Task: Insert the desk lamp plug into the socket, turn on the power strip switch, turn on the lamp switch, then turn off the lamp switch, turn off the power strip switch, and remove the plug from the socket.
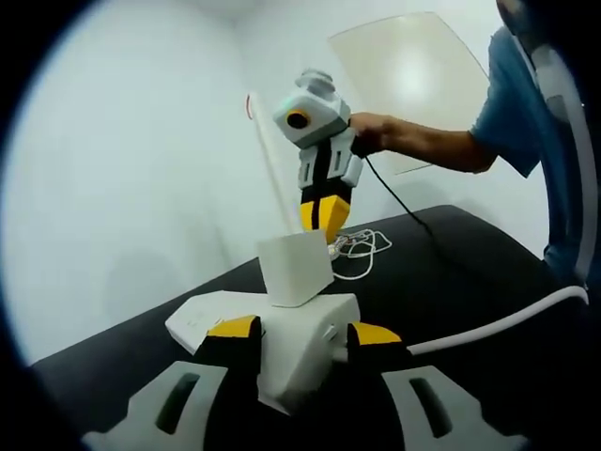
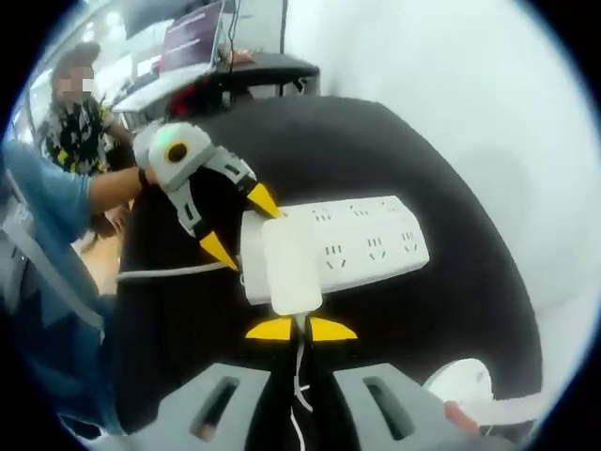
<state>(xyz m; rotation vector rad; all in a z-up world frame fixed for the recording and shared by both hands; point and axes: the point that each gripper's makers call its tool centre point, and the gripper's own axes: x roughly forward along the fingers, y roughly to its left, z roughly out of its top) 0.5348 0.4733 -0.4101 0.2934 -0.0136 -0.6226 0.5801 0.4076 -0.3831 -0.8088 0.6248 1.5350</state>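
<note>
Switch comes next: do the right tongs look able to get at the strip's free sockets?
Probably yes: the right tongs sit at the plug, and the strip beyond it lies uncovered.

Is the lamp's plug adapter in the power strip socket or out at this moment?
In. The adapter sits flush on the power strip, with the right gripper at its cord end and the left gripper bracing the strip's end.

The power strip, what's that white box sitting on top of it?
A white plug adapter sits on the power strip, near one end. The socket underneath it is covered, so its prongs can't be seen.
</note>
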